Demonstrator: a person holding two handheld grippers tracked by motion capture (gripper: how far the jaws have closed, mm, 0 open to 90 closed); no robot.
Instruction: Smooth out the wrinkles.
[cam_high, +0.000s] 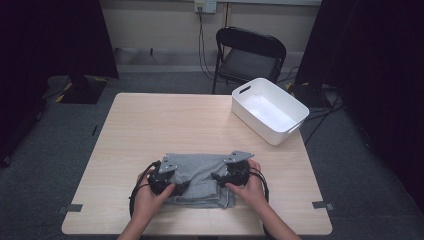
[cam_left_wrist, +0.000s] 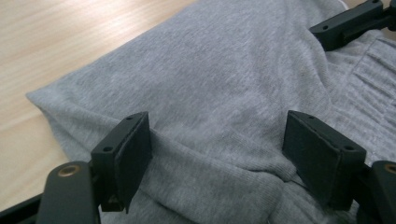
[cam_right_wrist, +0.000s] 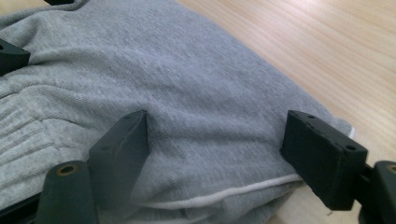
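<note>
A folded grey sweatshirt-like garment (cam_high: 199, 167) lies on the wooden table (cam_high: 150, 125) near its front edge. My left gripper (cam_high: 181, 188) rests on the garment's left part, held by a hand. In the left gripper view its jaws (cam_left_wrist: 219, 154) stand wide apart over a raised fold of the grey cloth (cam_left_wrist: 224, 84), and the pads do not pinch it. My right gripper (cam_high: 218, 178) sits on the garment's right part. Its jaws (cam_right_wrist: 219, 149) are also wide, straddling the folded edge (cam_right_wrist: 196, 84), where a white hem line shows.
A white plastic bin (cam_high: 270, 110) stands at the table's back right corner. A black folding chair (cam_high: 250, 55) is behind the table. Bare tabletop stretches across the back and the left.
</note>
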